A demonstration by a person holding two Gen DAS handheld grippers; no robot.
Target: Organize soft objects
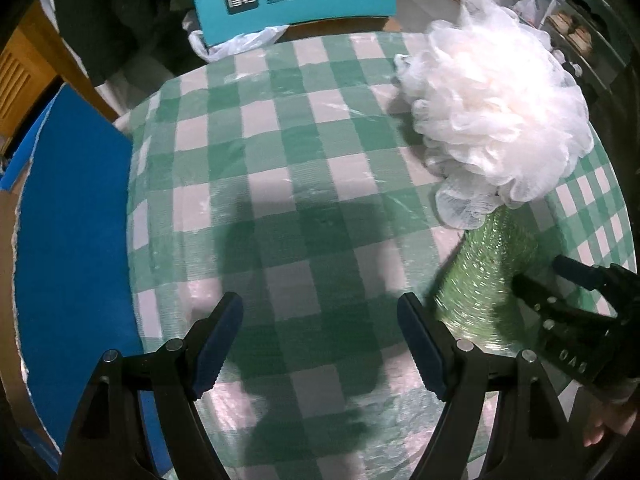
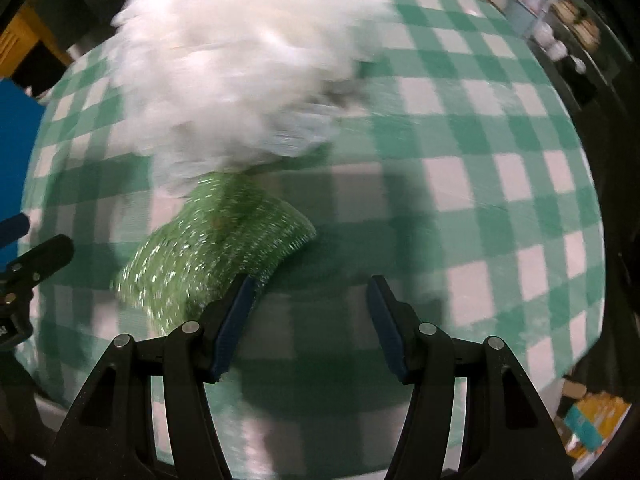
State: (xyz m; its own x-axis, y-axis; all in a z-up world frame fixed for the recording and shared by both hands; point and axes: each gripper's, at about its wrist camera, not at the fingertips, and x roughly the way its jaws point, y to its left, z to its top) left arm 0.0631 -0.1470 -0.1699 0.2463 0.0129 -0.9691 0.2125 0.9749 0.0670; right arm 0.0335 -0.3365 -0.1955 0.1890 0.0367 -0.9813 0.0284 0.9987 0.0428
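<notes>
The table, under a green-and-white check cloth, serves as landmark. Two soft objects lie on it toward the right side in the left wrist view: a white mesh pouf, and a green glittery scrubber touching the pouf's near edge.

Step in hand, as judged: the approach, before any pick. Neither object is held.

The left gripper stands wide over bare cloth, nothing between its jaws. The right gripper is moderately open and empty. Its left finger sits at the scrubber's near corner; contact cannot be confirmed.

Next move, as judged: shift the right gripper sideways until the scrubber lies between the jaws, then close. The scrubber touches the pouf, so lifting may drag the mesh.

Writing: the teal box beyond the table's far edge carries Chinese characters, too small to read reliably.
</notes>
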